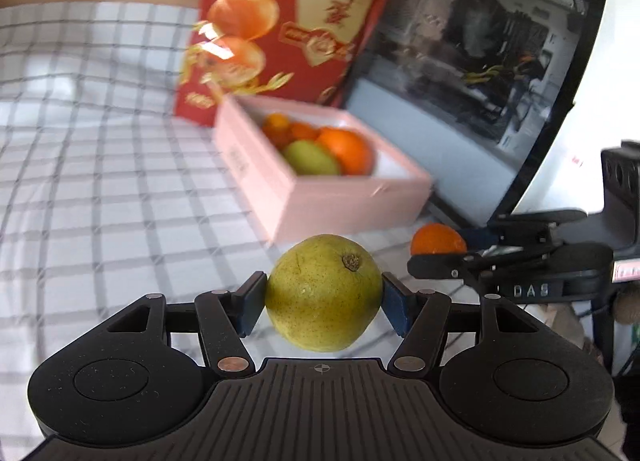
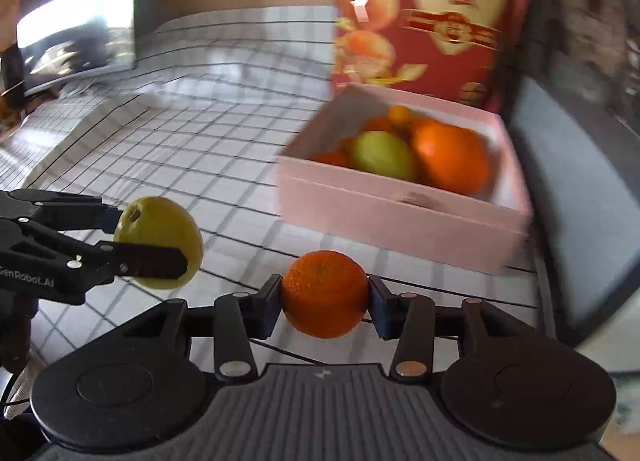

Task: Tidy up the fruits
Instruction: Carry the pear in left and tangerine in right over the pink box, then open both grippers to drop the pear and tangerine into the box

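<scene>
My left gripper is shut on a green pear and holds it above the checked cloth, in front of the pink box. It also shows in the right wrist view at left. My right gripper is shut on a small orange, just short of the pink box. The box holds a big orange, a green pear and several small oranges. In the left wrist view the right gripper with its orange is at right.
A red fruit carton stands behind the box. A dark monitor leans at the right of it. The white checked cloth covers the table to the left.
</scene>
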The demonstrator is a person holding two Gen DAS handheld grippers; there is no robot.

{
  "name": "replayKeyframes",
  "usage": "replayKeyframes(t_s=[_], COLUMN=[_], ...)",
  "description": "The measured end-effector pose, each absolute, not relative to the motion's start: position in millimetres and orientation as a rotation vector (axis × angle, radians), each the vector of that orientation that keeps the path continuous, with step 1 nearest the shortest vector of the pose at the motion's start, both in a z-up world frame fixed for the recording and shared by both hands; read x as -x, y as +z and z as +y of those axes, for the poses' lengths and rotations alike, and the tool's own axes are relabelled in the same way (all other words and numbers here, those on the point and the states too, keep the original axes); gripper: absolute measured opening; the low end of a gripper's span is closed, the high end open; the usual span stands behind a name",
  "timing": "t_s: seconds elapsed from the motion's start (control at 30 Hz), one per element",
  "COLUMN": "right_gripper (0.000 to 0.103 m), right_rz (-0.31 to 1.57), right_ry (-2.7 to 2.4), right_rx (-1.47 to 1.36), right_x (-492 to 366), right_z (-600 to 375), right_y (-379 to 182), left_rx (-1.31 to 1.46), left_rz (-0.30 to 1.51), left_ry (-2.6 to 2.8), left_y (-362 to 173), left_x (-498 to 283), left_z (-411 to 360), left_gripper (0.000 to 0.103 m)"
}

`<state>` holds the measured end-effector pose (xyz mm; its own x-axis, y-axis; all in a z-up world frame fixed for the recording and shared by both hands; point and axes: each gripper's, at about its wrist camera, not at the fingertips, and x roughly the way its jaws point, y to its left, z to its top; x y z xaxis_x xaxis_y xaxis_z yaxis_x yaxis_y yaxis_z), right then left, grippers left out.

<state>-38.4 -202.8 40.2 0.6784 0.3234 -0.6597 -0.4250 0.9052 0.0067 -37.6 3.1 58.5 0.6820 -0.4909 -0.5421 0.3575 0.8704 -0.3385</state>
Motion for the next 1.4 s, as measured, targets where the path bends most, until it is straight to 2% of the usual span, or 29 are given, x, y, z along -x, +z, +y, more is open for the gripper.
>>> replayKeyframes(t_s=[0.17,0.3,0.43,0.6,0.97,1.2,1.4], right_gripper=[0.044,0.044,0.044,0.044,0.045,0.045,0.045], right_rz=[0.616,0.534,0.481,0.462,0.485,0.520,0.586], right_ry=[0.357,0.259,0.201,0.164,0.179,0.215,0.230], right_rx=[0.118,0.130,0.146,0.151,0.172,0.131,0.056], right_x=[28.7,2.1,-23.1,-45.6,-61.0,-76.4,-105.0], right_z=[-228.1,-229.9,-227.6,-222.3,-197.1,-191.3,-187.9], right_y=[77.1,111.5,141.0,162.8,159.0,155.3,147.0], left_rx=[0.217,0.246,0.198,0.228,0.249,0.296,0.326], left_rz=[0.619,0.634,0.635,0.747,0.739,0.596,0.570], left_ry=[-0.475,-0.436,-0.404,-0.404,-0.452,-0.451,-0.429], left_y=[98.3,109.6,105.9,76.0,66.6,89.6,87.9], left_x=[-26.1,-79.9,-107.4,-134.5,-130.7,-120.1,-110.1], left_z=[-9.1,-21.4,-37.0,-43.2,-33.6,-13.6,8.6], left_gripper=[0.067,0.067,0.067,0.068,0.067,0.064,0.064])
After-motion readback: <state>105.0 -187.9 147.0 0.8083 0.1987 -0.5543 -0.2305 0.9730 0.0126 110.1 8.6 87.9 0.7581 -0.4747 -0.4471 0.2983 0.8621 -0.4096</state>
